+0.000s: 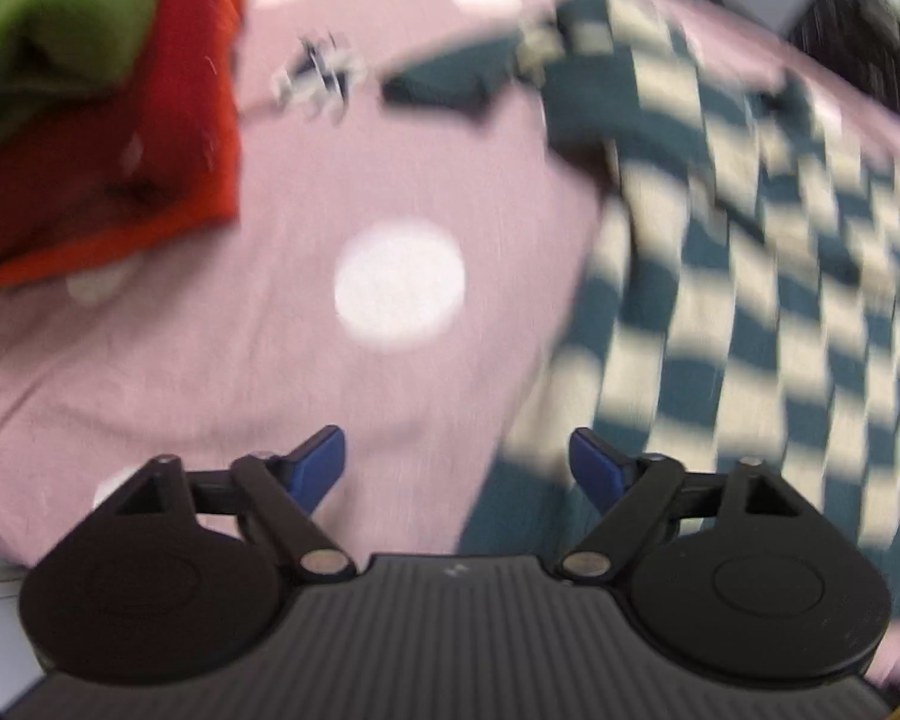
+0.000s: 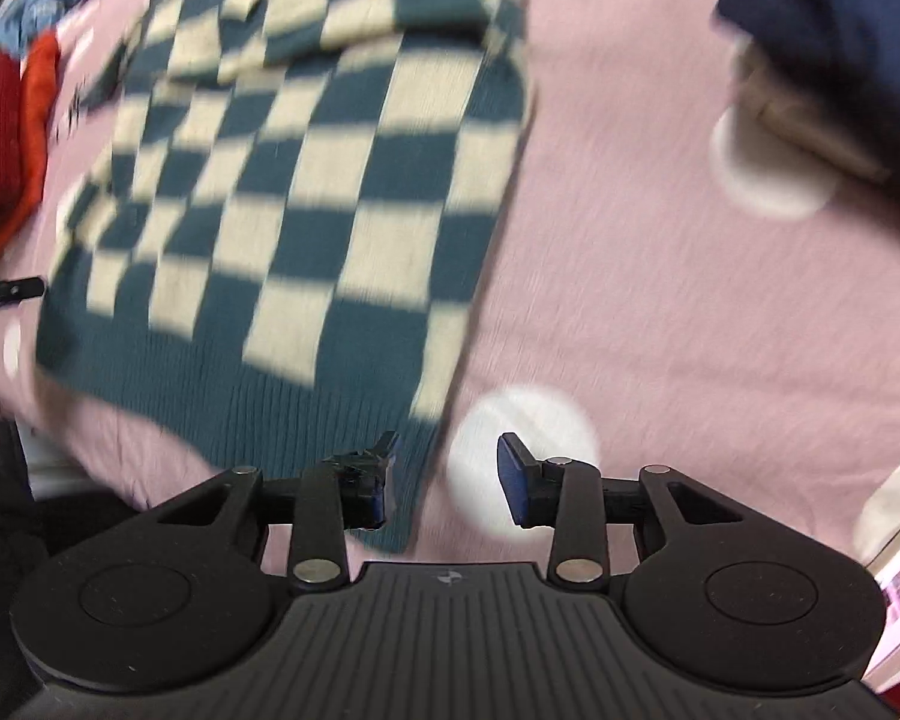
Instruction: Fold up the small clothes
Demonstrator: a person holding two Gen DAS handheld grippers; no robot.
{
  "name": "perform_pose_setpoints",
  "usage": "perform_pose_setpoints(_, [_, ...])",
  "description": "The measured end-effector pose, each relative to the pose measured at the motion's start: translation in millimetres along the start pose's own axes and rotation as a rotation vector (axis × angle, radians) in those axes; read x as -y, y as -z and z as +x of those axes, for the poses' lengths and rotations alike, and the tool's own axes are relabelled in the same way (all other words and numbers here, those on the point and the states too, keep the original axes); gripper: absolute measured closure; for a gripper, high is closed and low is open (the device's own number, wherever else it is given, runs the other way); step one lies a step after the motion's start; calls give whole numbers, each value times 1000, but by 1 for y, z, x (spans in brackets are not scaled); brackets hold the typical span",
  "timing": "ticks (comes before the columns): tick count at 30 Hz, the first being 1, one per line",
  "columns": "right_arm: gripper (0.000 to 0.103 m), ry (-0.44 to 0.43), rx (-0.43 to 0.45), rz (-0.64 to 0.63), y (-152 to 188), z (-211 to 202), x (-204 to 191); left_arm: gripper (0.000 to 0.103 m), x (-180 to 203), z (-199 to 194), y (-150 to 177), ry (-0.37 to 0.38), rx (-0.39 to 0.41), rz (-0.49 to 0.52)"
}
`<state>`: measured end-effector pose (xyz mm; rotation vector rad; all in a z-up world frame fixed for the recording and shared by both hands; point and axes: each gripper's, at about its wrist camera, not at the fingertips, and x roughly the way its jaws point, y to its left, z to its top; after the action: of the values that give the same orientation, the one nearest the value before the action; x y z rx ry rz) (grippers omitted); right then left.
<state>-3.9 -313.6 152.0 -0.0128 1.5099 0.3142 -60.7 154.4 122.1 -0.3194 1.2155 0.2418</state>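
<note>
Blue-padded tongs fill the foreground of both views, each pair standing apart with nothing pinched between the pads: the left gripper (image 1: 456,468) hangs over bare pink sheet (image 1: 282,360), and the right gripper (image 2: 447,480) straddles the near corner of the checked sweater (image 2: 282,192) without pressing on it. That sweater, teal and cream in a chunky knit, lies spread on the bed ahead and to the left of the right tongs, and off to the right of the left tongs, its ribbed hem (image 2: 222,384) nearest and what looks like a sleeve already laid across the far part (the blur makes the upper layers hard to sort out). I would judge it soft, floppy and a little weighty for its size, with a grippy surface that will not slide on cotton but will stretch and sag if lifted by one point. The ribbed hem corners seem the sensible hold, one for each pair, since the rib is thicker and firmer. Beyond the left tongs, to their left, a stack of red and green clothes (image 1: 90,90) sits; a dark heap (image 2: 840,30) lies far right of the right tongs.
</note>
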Motion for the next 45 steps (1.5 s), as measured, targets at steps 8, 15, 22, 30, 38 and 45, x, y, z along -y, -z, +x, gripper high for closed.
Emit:
perform_pose_setpoints(8, [30,7,214,20,-36,-7,-7,19,43,27,-90,126,60,-113])
perform_pose_setpoints(15, [14,62,337,-34,-72,-1,-16,17,93,48,-108,107,51,-17])
perform_pose_setpoints(22, [13,67,388,58,-135,27,0,13,93,49,-81,95,4,-24])
perform_pose_setpoints(30, [13,33,321,109,-173,76,-2,9,76,53,-43,52,-70,-71])
perform_pose_setpoints(38, [89,93,455,-27,-160,41,-8,8,84,55,-40,68,-88,-100])
perform_pose_setpoints(45, [91,206,489,-17,-142,-3,18,7,101,52,-54,107,-67,-60])
